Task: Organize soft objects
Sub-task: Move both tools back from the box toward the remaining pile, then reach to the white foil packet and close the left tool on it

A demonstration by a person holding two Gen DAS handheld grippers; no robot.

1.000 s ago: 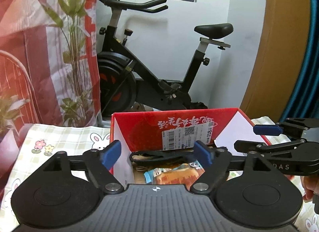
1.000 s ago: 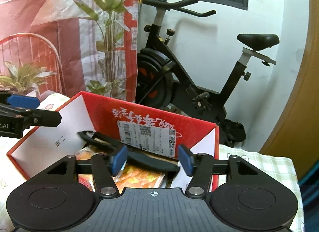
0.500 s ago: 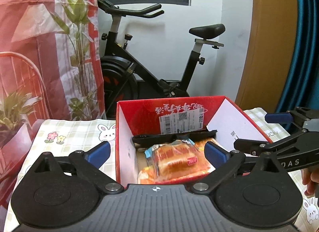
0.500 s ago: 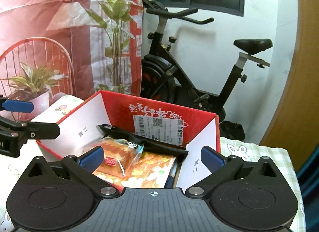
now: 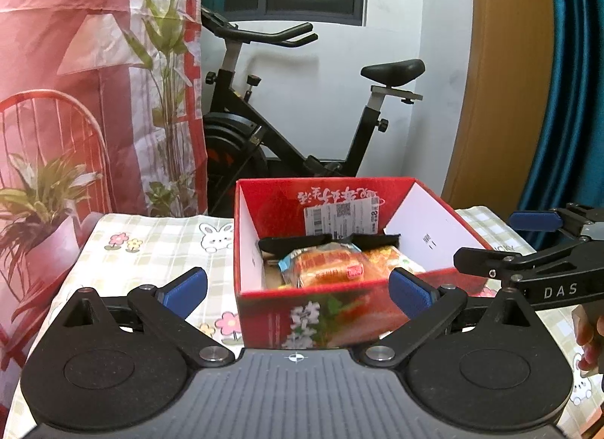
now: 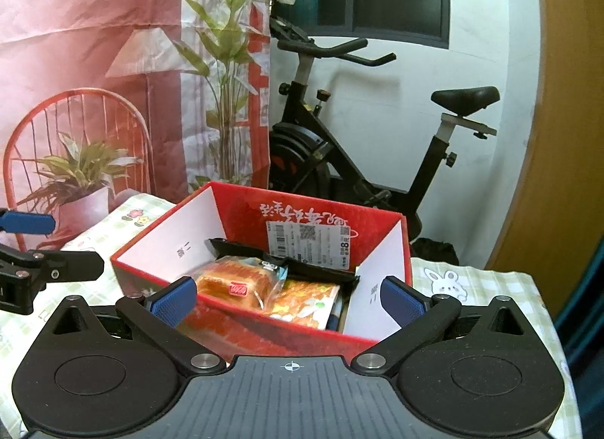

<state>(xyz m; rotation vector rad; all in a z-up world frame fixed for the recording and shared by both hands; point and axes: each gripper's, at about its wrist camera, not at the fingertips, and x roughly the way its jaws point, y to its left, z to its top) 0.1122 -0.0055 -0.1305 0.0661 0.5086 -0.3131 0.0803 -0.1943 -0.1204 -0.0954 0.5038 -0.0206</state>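
A red cardboard box (image 5: 264, 310) (image 6: 241, 212) stands on the checked tablecloth. Inside it lie a wrapped bread loaf (image 5: 324, 263) (image 6: 234, 282), an orange snack packet (image 6: 305, 299) and a black wrapper (image 5: 294, 242) (image 6: 241, 248). My left gripper (image 5: 298, 289) is open and empty, in front of the box's near wall. My right gripper (image 6: 285, 301) is open and empty, just short of the box's near right side. Each gripper shows from the side in the other's view: the right one (image 5: 528, 246), the left one (image 6: 34, 250).
The tablecloth (image 5: 151, 242) with rabbits and flowers covers the table. An exercise bike (image 5: 302, 136) stands behind the table by the white wall. A red printed curtain (image 5: 75, 99) hangs at left. A wooden panel (image 6: 558, 136) is at right.
Both grippers opened wide and drew back from over the box. The bread loaf, between them a second ago, now lies in the box.
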